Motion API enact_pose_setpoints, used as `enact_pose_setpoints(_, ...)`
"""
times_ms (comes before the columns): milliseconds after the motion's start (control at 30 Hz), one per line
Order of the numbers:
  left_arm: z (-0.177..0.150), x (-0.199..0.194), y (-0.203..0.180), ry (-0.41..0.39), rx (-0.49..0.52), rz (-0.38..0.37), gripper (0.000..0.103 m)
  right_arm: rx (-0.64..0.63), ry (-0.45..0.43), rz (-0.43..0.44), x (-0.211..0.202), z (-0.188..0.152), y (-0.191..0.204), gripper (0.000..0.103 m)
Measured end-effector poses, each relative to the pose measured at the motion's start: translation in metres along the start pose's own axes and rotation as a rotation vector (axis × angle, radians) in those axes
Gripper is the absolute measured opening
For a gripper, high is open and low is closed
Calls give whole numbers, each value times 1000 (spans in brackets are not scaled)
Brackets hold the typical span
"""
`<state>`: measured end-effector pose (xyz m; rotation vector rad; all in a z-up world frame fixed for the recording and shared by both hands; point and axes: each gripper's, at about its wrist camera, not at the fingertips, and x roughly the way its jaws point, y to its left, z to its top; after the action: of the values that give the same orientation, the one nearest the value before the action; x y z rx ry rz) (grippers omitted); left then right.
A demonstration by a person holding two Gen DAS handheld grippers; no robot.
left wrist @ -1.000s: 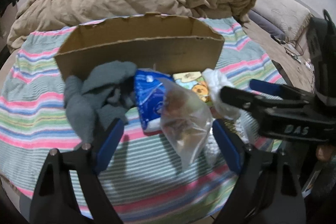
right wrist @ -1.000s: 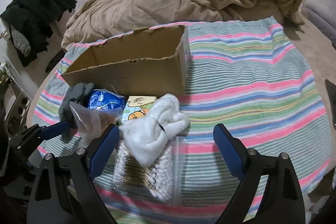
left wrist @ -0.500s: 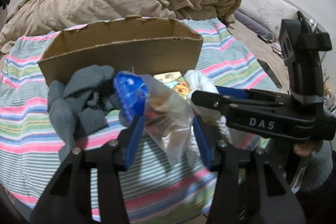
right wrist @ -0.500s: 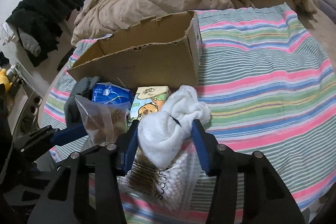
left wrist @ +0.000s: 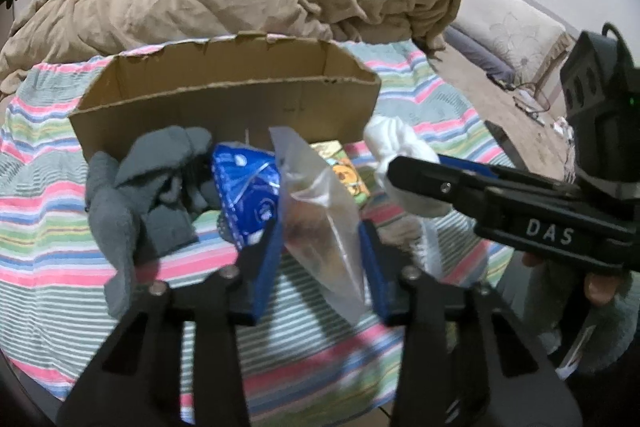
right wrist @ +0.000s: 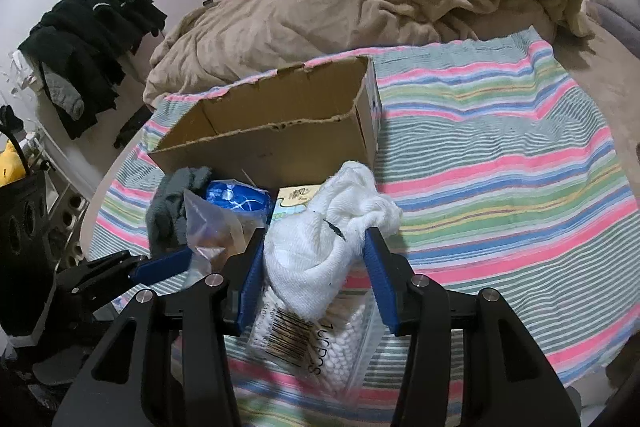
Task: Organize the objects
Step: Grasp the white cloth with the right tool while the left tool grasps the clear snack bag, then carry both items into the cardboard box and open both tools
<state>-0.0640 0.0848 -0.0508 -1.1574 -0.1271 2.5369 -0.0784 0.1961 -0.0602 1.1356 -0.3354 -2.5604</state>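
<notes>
The left gripper (left wrist: 320,259) was closing its jaws on a clear bag (left wrist: 320,227), pads against its sides. The right gripper (right wrist: 316,279) had its jaws clamped on a white sock (right wrist: 320,243), just above a pack of cotton swabs (right wrist: 320,343). A grey sock (left wrist: 132,195), a blue pack (left wrist: 248,195) and a tissue pack (left wrist: 348,175) lay on the striped blanket (right wrist: 500,187), just before the open box (left wrist: 224,99)

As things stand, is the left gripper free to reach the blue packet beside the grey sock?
Probably not yet: the left gripper is closing on the clear plastic bag, which fills its fingers; the blue packet lies just left, otherwise unobstructed.
</notes>
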Motion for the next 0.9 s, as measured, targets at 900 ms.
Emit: enact_pose_setpoints(900,79,-68,34,-205,-46,-51,37,-115,-161,1,-34,68,21,51)
